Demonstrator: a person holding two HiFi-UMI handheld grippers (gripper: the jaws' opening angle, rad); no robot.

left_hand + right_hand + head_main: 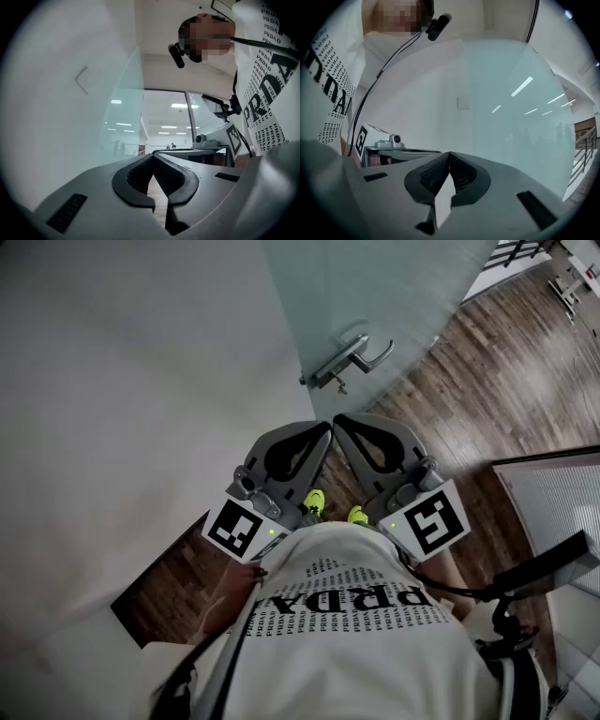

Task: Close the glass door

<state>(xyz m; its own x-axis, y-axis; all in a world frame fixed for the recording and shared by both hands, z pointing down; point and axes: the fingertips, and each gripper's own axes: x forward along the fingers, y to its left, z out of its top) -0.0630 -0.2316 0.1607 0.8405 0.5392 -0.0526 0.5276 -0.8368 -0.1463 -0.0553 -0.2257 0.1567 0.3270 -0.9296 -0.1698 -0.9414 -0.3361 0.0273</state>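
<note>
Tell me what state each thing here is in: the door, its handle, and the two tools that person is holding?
Glass door: looks open, with clear passage beside its edge; nothing touches it.
Door handle: lever untouched, well apart from both grippers.
Left hand-held gripper: jaws shut, empty, held close to the person's body.
Right hand-held gripper: jaws shut, empty, tip beside the left one's.

Frosted glass door (375, 296), metal lever handle (352, 357), beside white wall

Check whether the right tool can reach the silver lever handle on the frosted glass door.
Probably yes: the right tool points toward the silver lever handle, with nothing between them in the head view. Its jaws are shut, so pushing should work; gripping needs them opened first.
</note>
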